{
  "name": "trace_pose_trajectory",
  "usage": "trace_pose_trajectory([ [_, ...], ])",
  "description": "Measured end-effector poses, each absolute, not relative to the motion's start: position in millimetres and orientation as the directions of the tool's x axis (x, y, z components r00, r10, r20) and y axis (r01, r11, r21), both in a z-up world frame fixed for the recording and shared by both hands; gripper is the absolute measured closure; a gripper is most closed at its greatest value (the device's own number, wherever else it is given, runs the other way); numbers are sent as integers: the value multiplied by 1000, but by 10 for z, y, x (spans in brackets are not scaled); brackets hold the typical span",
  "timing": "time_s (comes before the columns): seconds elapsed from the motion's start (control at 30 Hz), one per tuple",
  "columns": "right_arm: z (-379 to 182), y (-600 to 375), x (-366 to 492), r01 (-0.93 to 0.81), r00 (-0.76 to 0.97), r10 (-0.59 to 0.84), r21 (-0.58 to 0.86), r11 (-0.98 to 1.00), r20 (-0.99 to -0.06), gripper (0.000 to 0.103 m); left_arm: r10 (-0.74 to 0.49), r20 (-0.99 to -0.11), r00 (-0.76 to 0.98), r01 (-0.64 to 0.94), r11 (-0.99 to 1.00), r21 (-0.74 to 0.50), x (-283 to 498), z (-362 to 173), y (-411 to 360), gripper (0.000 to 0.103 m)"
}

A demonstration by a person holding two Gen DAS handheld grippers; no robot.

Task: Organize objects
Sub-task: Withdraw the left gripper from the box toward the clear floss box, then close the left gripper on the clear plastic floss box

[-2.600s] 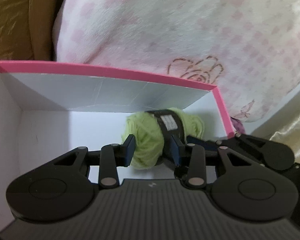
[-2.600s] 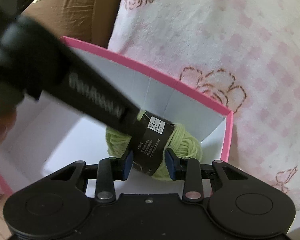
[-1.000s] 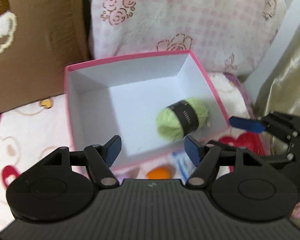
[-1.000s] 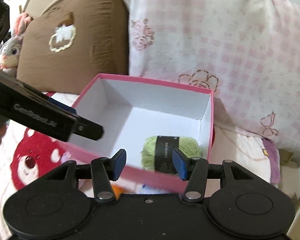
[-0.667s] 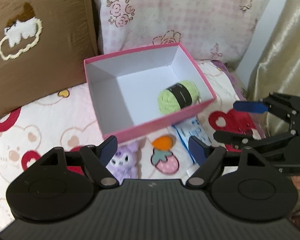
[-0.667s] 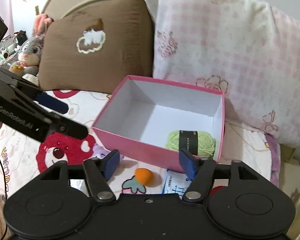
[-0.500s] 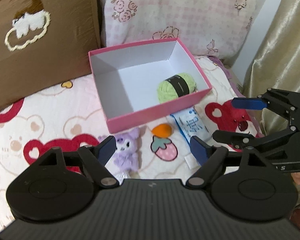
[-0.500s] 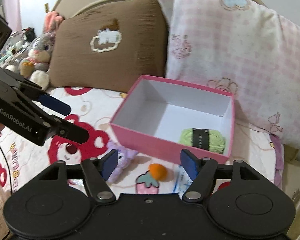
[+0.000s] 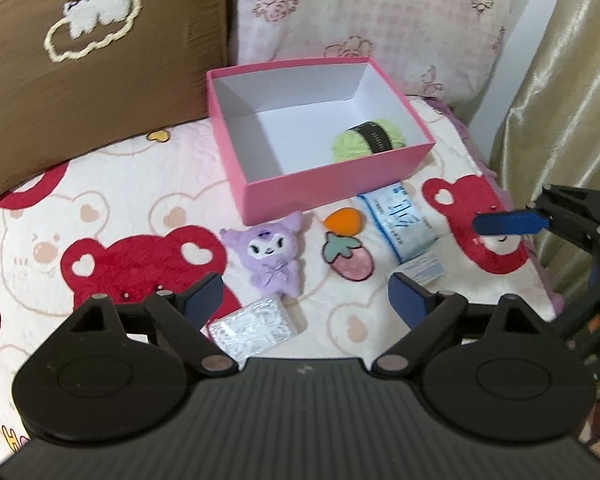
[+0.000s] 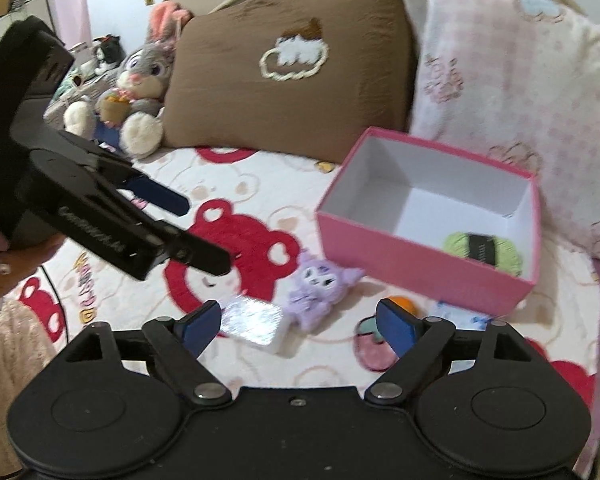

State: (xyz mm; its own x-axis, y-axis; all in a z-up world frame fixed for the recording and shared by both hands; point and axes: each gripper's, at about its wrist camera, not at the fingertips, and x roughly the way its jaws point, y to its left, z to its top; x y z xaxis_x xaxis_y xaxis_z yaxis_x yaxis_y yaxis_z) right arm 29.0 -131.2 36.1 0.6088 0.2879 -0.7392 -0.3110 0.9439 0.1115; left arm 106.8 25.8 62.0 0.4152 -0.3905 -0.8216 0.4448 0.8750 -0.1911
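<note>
- My left claw point(image 9: 305, 299) is released with nothing between its blue pads; its jaws have just been opening, above the bear-print bedspread point(image 9: 132, 216).
- My right claw point(image 10: 298, 327) is likewise released and bare, its jaws also just opening.
- Landmark: the open pink cardboard box with a white inside point(image 9: 332, 182), resting on the bed in front of the brown pillow point(image 9: 80, 72) and the pink checked pillow point(image 9: 372, 28).
- The green ball of yarn with a black paper band point(image 9: 366, 145) lies inside the box, in its near right corner.
- Just in front of the box lies a purple plush toy point(image 9: 272, 256), face up.
- Beside it, also in front of the box, sits a small orange egg-shaped thing point(image 9: 342, 220).
- At the box's front right corner lies a blue and white packet point(image 9: 400, 222); a smaller packet point(image 9: 422, 270) lies just beyond it.
- Farther from the box, nearest my left claw, lies a shiny silver foil packet point(image 9: 256, 328).
</note>
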Motion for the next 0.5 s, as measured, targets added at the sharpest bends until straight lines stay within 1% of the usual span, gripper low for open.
trace_pose_trajectory([
  [0.17,124,-1128,329,-344,581,338,153,927,-740,14,-385,-828,408,402,890,-215,1079,310,424,12],
  [0.3,-76,-956,388,-373,576,351,145,916,-738,13,-380,-831,407,383,897,-222,1087,53,526,12],
  [0.43,-292,-835,458,-396,556,385,172,902,-737,14,-389,-836,387,377,894,-241,1104,-156,583,12],
  [0.5,-388,-787,474,-405,556,380,158,900,-739,14,-400,-834,381,374,891,-256,1116,-253,620,12],
])
